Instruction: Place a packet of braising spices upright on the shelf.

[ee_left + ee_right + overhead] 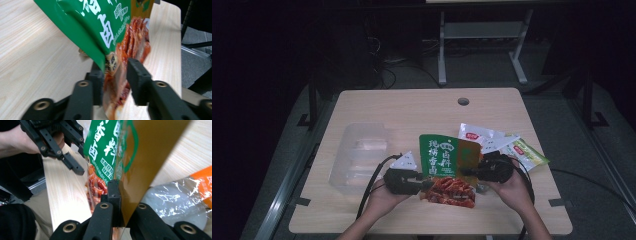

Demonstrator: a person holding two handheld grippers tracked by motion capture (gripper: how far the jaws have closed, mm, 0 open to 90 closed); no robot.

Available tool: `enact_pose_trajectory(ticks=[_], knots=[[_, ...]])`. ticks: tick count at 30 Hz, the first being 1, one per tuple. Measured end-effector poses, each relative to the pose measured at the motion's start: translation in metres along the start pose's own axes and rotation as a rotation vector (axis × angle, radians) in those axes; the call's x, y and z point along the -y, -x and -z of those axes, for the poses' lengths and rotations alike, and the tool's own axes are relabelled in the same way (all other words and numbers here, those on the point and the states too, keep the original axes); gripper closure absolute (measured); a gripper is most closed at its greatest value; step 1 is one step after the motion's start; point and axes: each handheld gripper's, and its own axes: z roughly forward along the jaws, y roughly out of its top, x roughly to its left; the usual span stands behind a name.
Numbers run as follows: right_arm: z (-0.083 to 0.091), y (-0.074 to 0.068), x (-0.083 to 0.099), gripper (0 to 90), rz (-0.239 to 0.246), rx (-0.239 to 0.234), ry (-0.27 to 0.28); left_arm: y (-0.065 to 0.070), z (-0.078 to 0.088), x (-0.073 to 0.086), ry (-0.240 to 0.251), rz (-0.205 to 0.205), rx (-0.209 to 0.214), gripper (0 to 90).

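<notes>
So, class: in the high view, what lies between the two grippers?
The green seasoning pouch spans that stretch. The right gripper is clamped on its edge; the left gripper has the pouch's lower corner between open jaws, as the left gripper view shows.

Glossy plastic pouch [446, 167]; matt pale wood-grain table [412, 107].

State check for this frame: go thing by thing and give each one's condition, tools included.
green pouch: lifted off the table, sealed
left tool: open, pouch edge between the jaws
right tool: shut on the green pouch
clear plastic tray: empty, resting on the table
white packets: lying flat on the table
</notes>
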Motion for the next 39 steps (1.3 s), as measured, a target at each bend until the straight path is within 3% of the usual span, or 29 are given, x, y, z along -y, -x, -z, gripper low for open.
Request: enact_pose_trajectory(ticks=[2,4,8,16,21,27,34,39], knots=[[0.002,-0.003,-0.001,89.6,0.011,0.002,0.013,0.004,0.003,0.001,0.013,-0.002,0.010,56.9],[0.004,-0.003,-0.002,89.6,0.013,-0.001,0.016,0.006,0.006,0.001,0.016,-0.012,0.010,55.4],[0.009,-0.008,-0.006,89.7,0.028,0.007,0.027,0.012,0.015,0.002,0.026,-0.035,-0.013,47.3],[0.022,-0.011,-0.013,89.8,0.041,0.030,0.039,0.014,0.025,0.009,0.046,-0.005,0.000,45.3],[0.025,-0.011,-0.017,89.8,0.037,0.049,0.049,0.021,0.027,0.012,0.037,-0.038,0.029,45.0],[0.025,-0.011,-0.027,89.9,0.036,0.038,0.070,0.026,0.032,0.014,0.039,-0.061,0.056,44.3],[0.017,-0.014,-0.051,89.9,0.059,0.030,0.067,0.032,0.035,0.020,0.034,-0.090,0.104,40.1],[0.012,-0.014,-0.066,89.8,0.069,0.014,0.075,0.035,0.036,0.021,0.029,-0.113,0.115,37.5]])
